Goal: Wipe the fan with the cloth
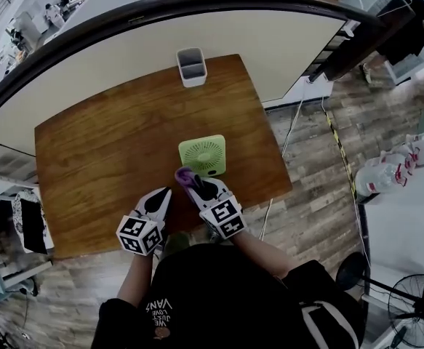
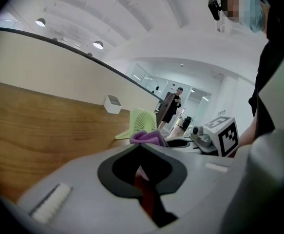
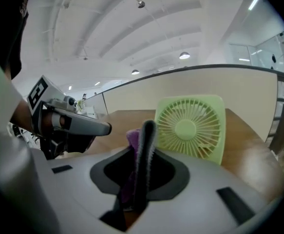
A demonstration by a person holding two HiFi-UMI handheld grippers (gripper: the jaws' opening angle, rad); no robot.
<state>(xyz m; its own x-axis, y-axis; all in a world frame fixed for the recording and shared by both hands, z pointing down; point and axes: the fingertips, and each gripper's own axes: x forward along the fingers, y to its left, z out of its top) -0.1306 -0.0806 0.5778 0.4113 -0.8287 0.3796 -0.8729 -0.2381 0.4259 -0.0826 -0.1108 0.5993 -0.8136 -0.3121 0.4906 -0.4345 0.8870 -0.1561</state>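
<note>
A small light-green square fan stands upright near the front of the wooden table. It fills the right gripper view, grille facing me, and shows in the left gripper view too. My right gripper is shut on a purple cloth, just in front of the fan's lower left corner. The cloth sticks out between the right gripper's jaws. My left gripper hovers to the left, shut and holding nothing. From the left gripper I see the cloth ahead.
A white open-topped container stands at the table's far edge against a cream partition wall. The table's front edge lies just under my hands. A floor fan stands on the floor at lower right.
</note>
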